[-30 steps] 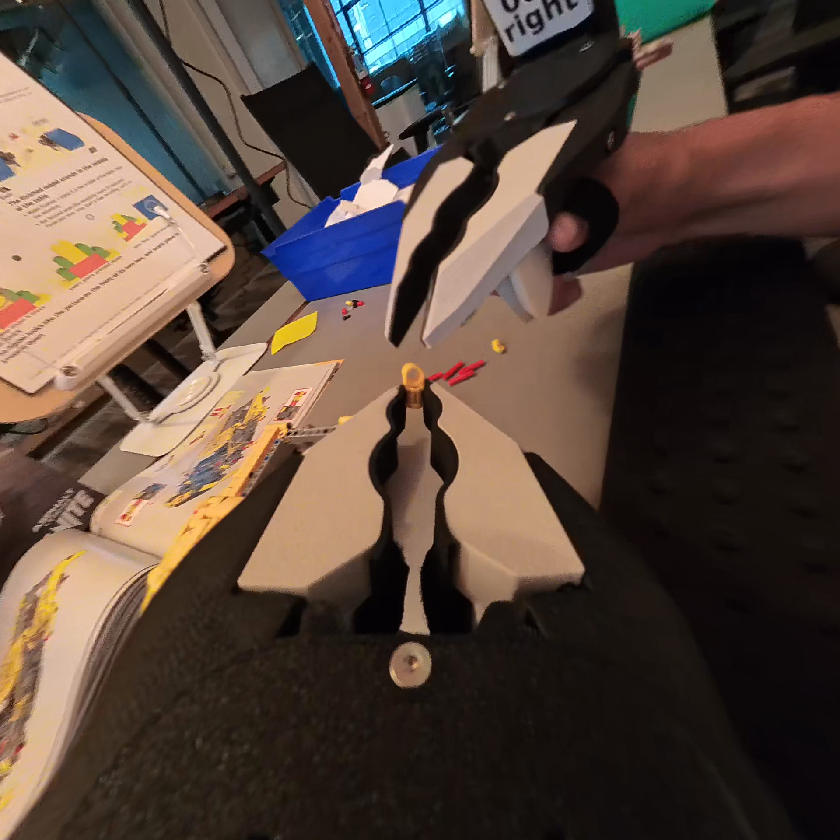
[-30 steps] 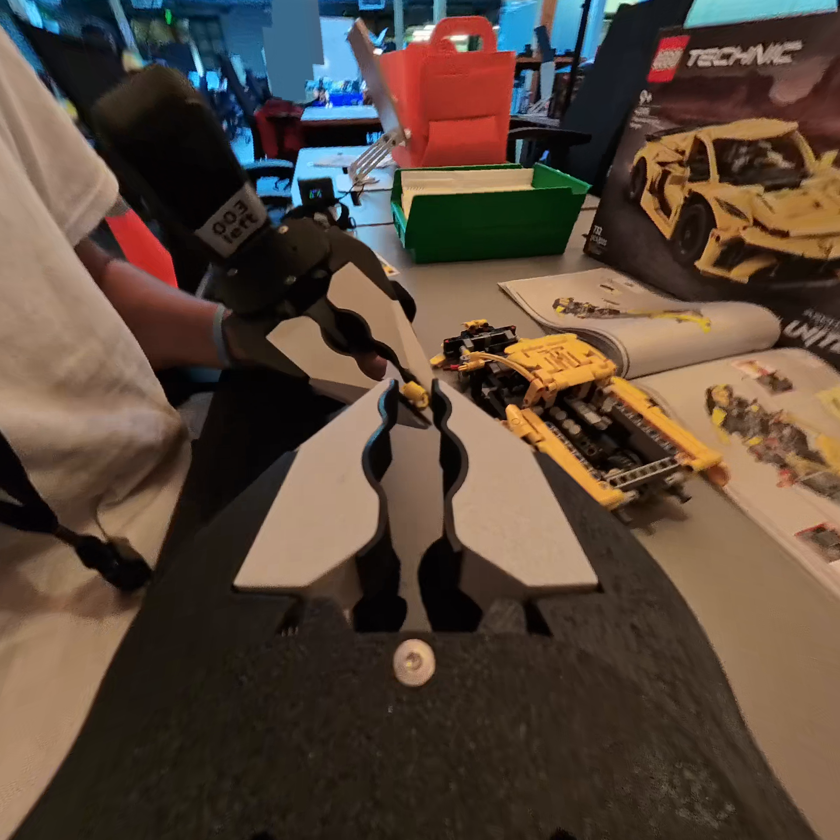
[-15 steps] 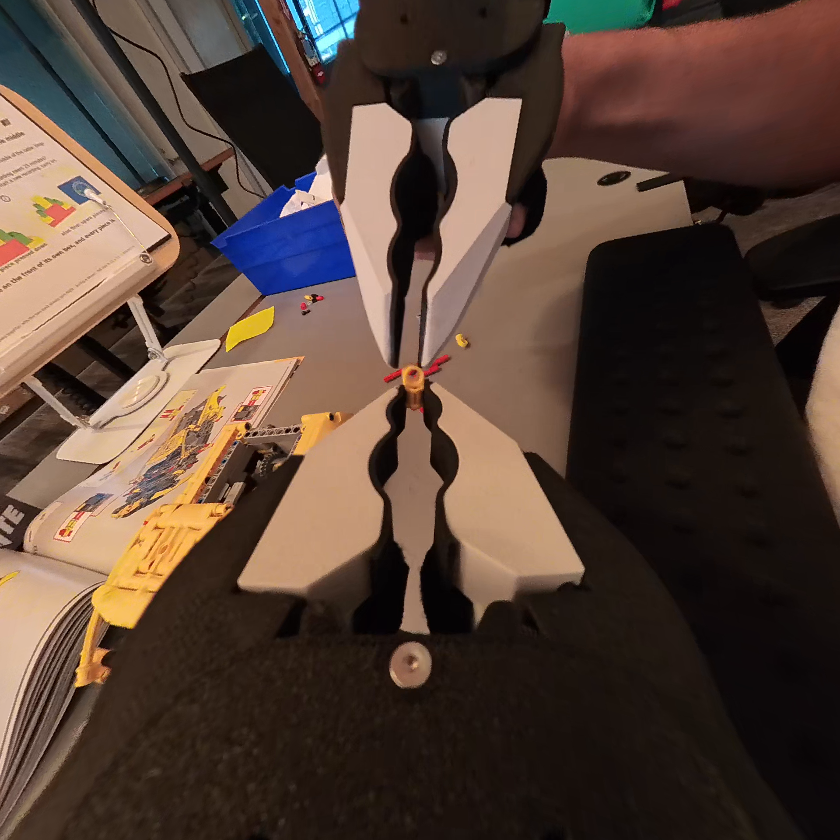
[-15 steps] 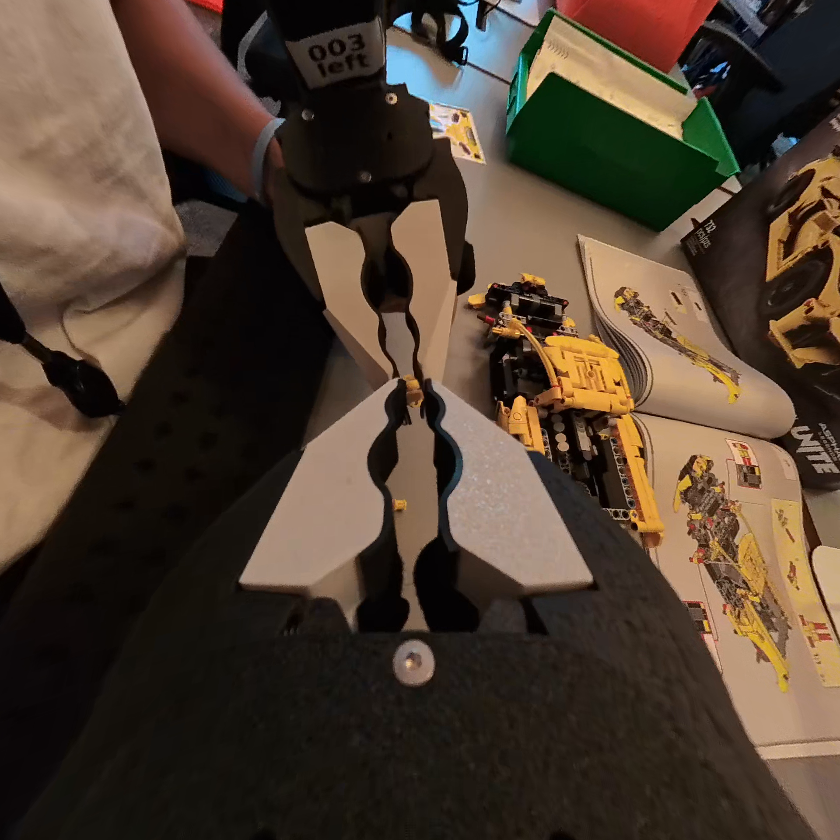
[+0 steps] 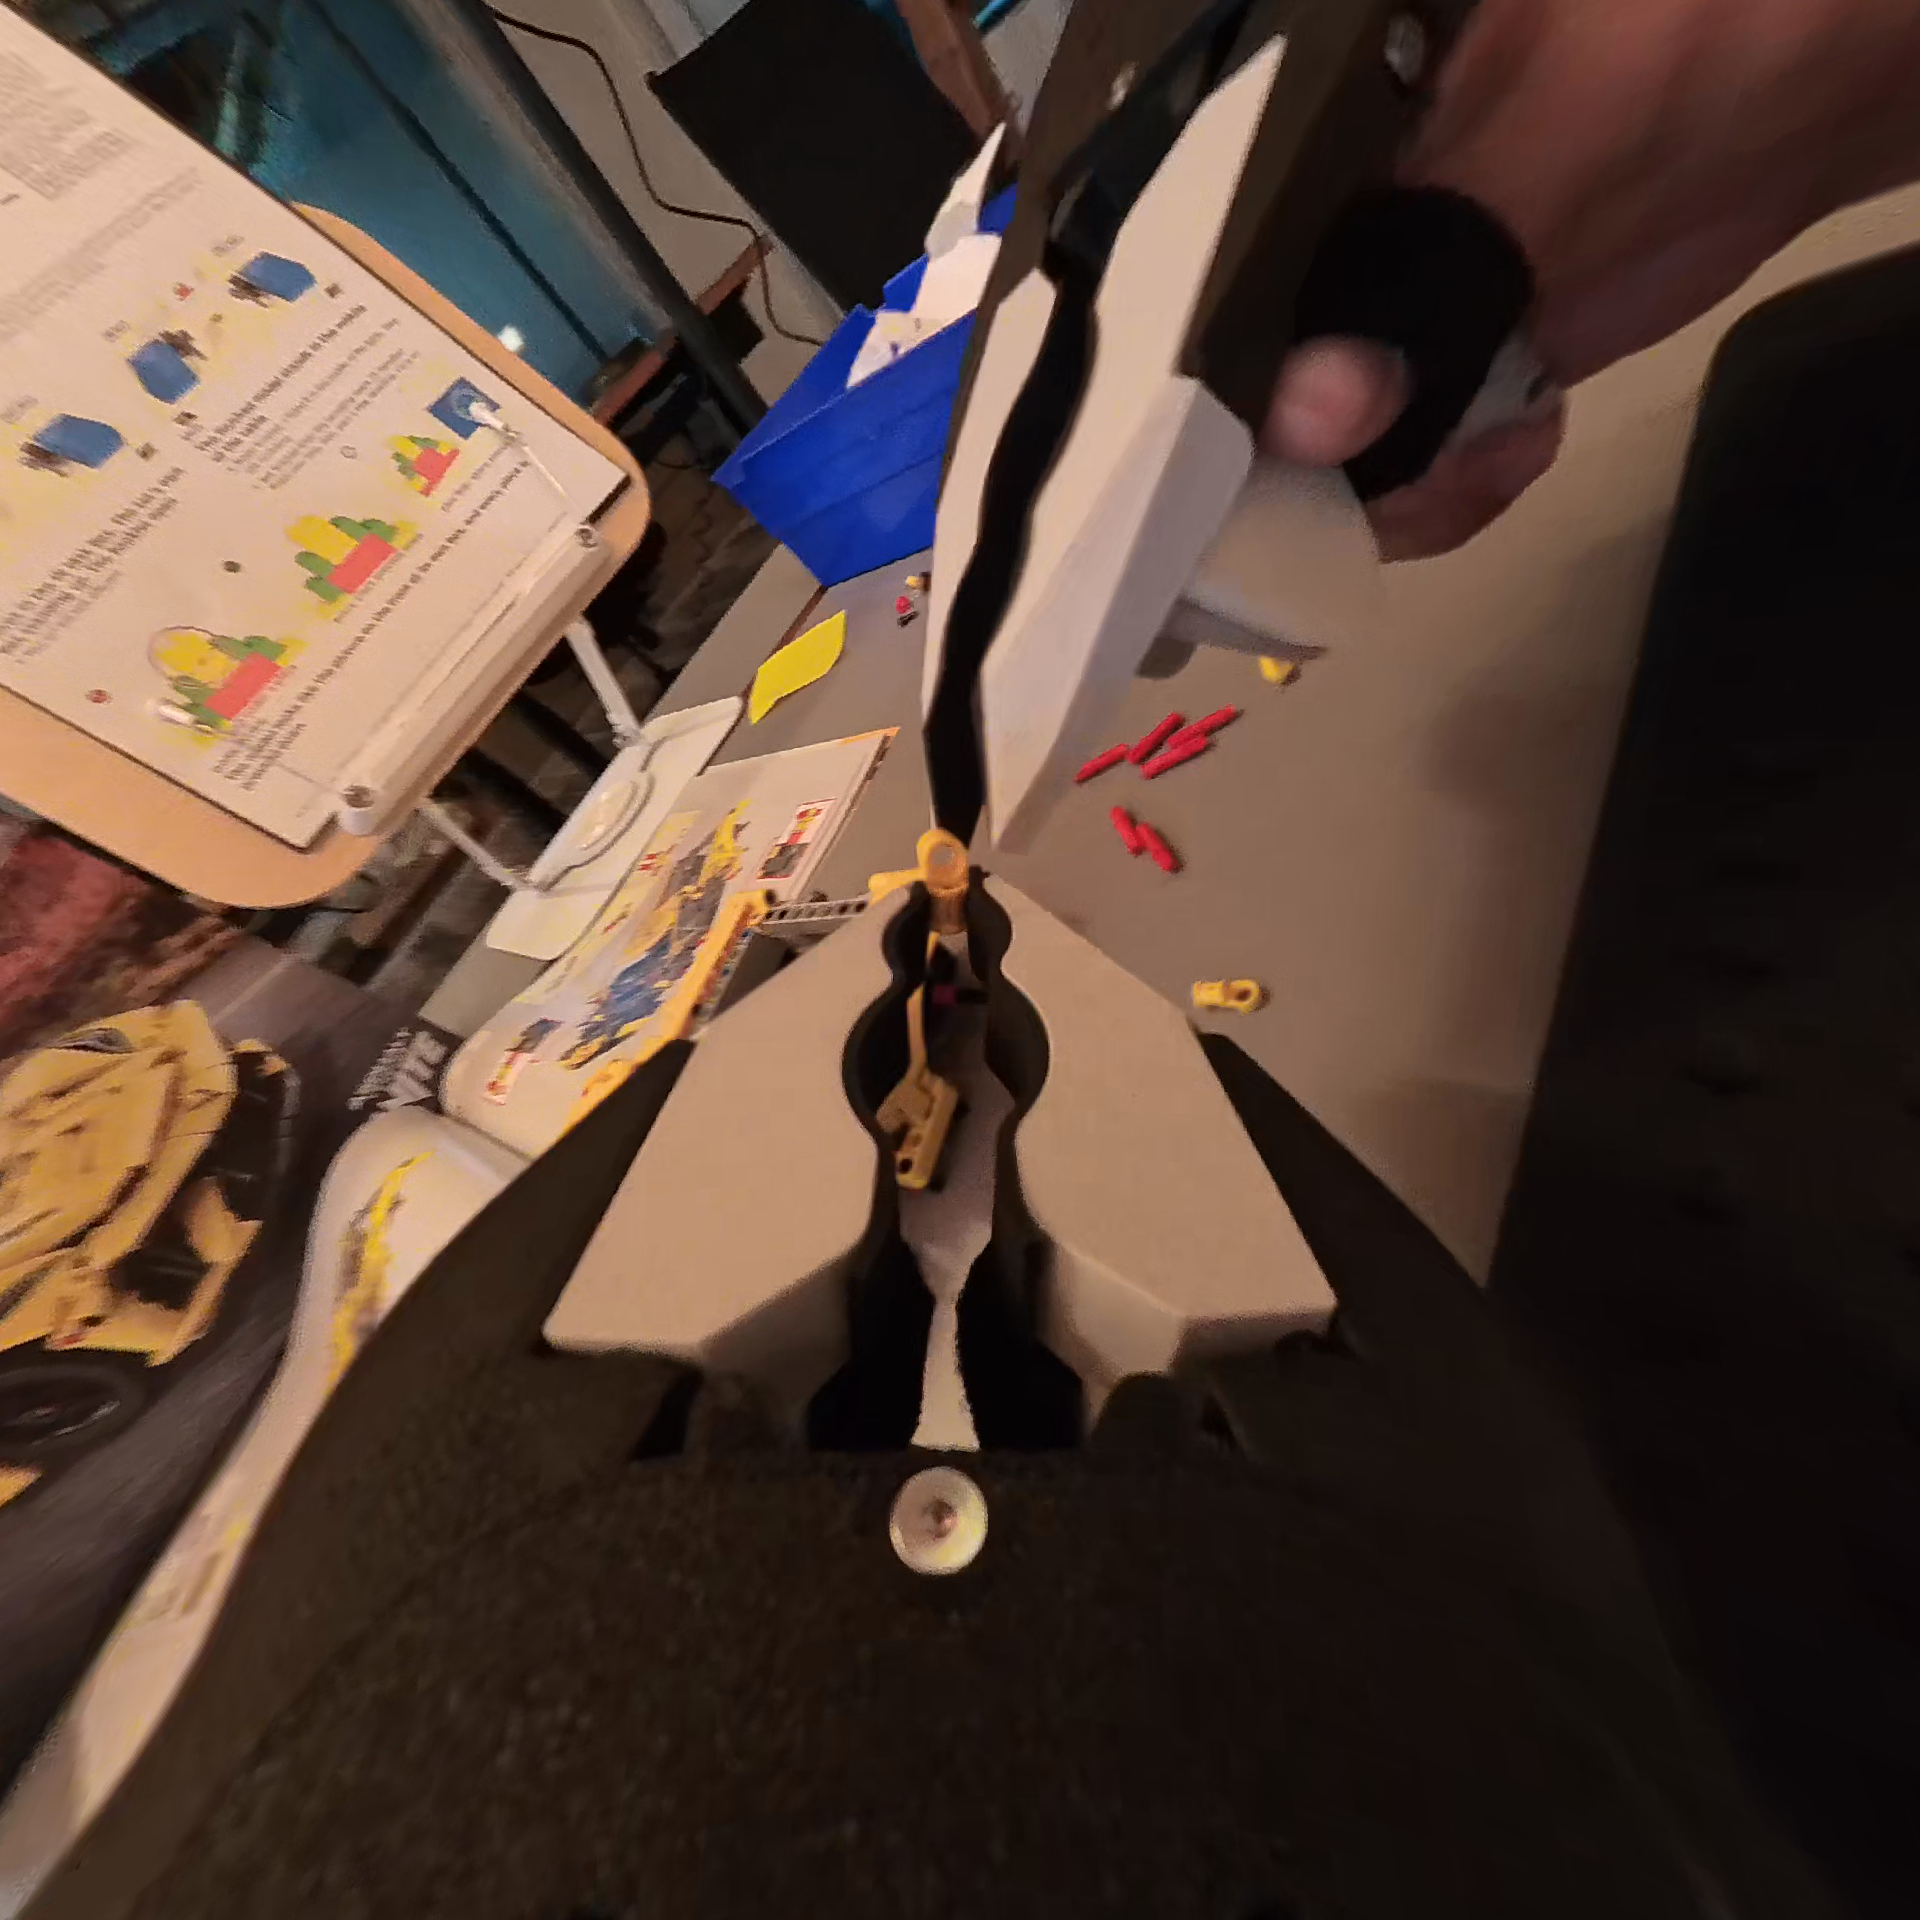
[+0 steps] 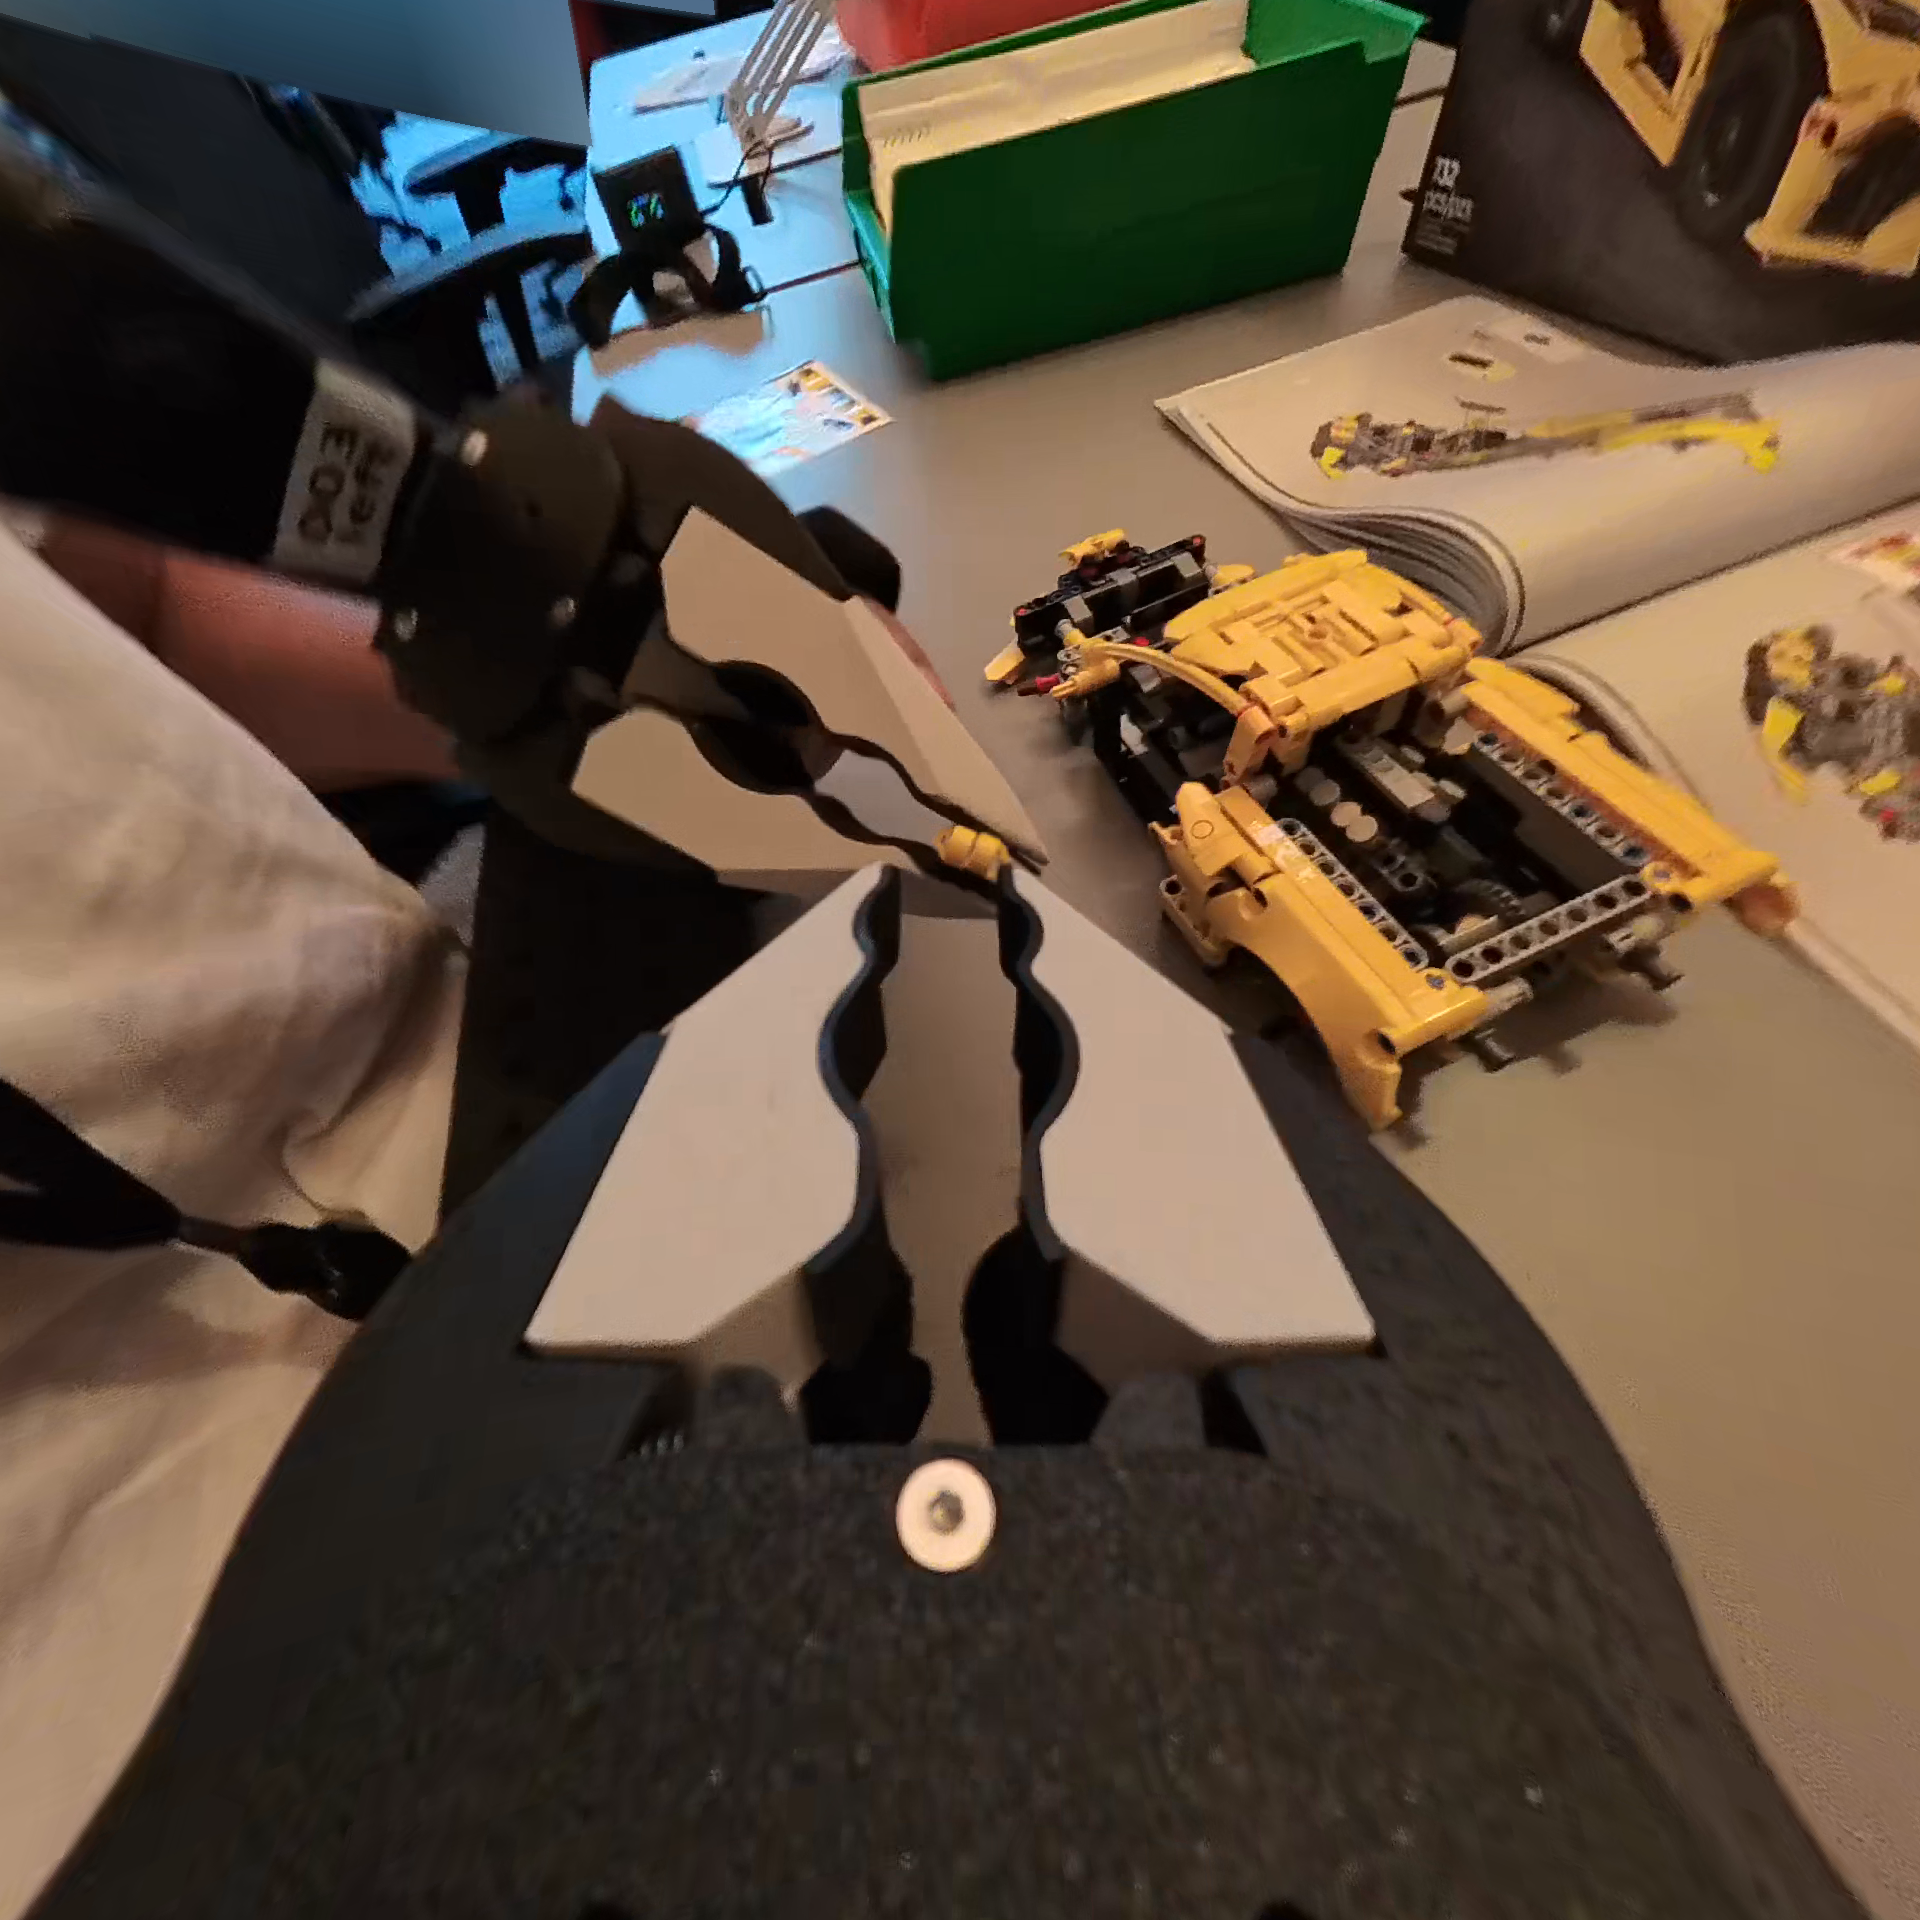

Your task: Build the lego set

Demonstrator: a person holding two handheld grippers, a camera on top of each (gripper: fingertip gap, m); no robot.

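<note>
With the left gripper point(image 5: 940, 883) clamped on the small yellow connector point(image 5: 940, 862) at frame centre, and the right gripper point(image 6: 940, 883) with jaws slightly parted just beside it, the handover probably needs the right tips squared on the piece before squeezing.

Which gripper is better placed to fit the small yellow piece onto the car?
Left gripper: it is shut on the yellow piece. The right gripper is open and empty beside the car.
</note>
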